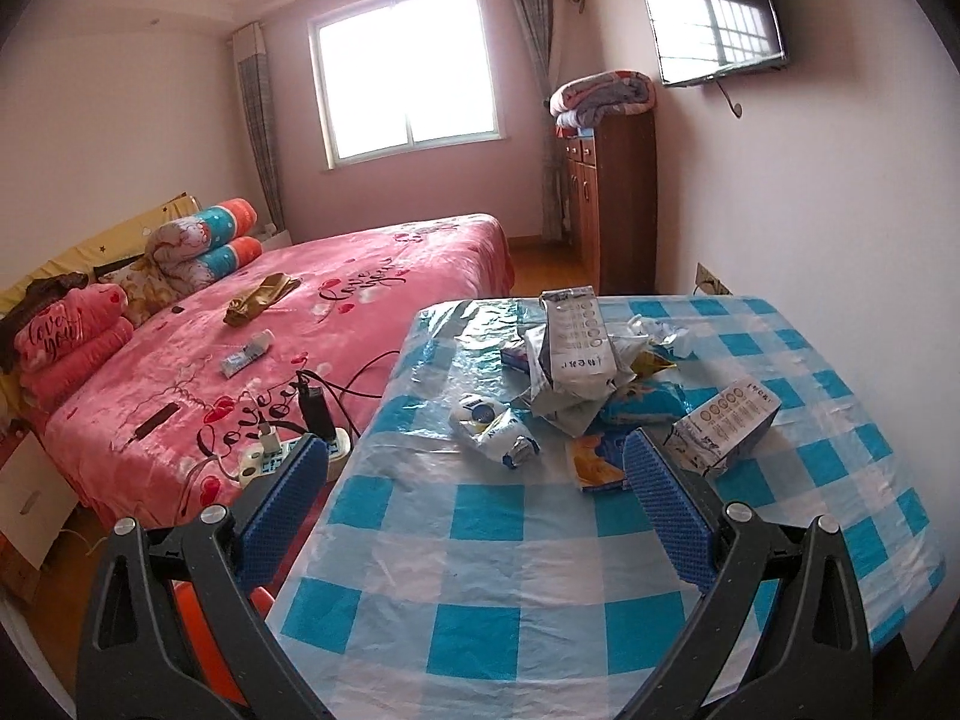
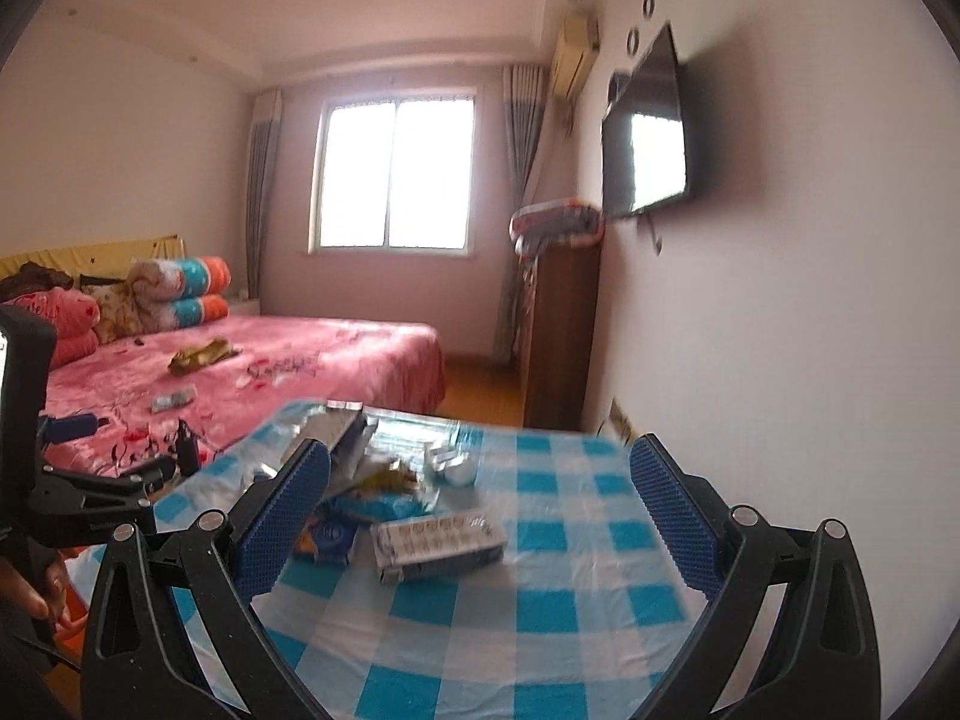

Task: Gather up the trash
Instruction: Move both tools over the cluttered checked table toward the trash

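Two cartons: one lying carton (image 1: 726, 423) right, one crushed carton (image 1: 579, 342) far. One table (image 1: 480, 570). One bed (image 1: 336, 300) left. One television (image 1: 714, 18). One window (image 1: 405, 66). Two grippers.

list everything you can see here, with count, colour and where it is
table: 1, blue and white check cover, near foreground
trash pile: 1 heap, mostly white and blue wrappers and cartons, far half of the table
carton: 1, white, lying on the table right of the pile
bed: 1, pink cover, left of the table
power strip: 1, white with black plugs, bed edge by the table
cabinet: 1, brown, right wall, folded blanket on top
tv: 1, black, on right wall
window: 1, bright, far wall
left gripper: black with blue pads, open, over the table
right gripper: same, open, empty
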A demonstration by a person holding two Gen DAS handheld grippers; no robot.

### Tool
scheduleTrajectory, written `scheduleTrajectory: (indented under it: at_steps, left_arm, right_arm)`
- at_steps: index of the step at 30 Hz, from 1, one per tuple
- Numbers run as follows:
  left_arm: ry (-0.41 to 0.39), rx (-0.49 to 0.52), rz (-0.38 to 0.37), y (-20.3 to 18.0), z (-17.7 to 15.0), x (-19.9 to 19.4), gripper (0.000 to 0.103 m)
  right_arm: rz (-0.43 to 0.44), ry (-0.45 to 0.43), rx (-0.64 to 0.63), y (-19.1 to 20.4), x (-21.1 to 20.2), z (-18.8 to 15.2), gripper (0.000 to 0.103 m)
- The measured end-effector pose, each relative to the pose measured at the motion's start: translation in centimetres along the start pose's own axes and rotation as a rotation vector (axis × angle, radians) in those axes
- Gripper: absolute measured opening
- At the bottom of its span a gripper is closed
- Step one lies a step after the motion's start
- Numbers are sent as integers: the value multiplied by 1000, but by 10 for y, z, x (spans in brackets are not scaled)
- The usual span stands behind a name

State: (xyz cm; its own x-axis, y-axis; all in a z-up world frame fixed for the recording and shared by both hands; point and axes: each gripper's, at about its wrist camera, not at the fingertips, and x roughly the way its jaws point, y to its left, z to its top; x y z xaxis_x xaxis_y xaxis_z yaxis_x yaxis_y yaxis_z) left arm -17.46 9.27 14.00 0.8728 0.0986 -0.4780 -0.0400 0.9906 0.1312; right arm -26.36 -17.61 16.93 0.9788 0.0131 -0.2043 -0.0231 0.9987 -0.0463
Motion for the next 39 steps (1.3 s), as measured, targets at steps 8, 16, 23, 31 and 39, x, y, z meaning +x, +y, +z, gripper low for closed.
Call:
scheduleTrajectory:
  at_steps: [8,16,23,31,39]
  left_arm:
    - [-25,-30,-1,12,-2,-18,99]
    - [-56,-51,-21,19,-1,-35,99]
    - [-61,-52,-36,18,0,-40,99]
    - [-58,-43,-44,19,-3,-42,99]
    - [-57,-8,-84,38,2,-37,99]
  right_arm:
    - [-40,-106,-47,13,-34,9,99]
    - [-72,-153,-35,12,-50,14,99]
    - [-92,-165,-21,11,-59,17,99]
    - [-93,-124,57,-3,-57,21,99]
    - [-73,19,107,-16,-41,24,99]
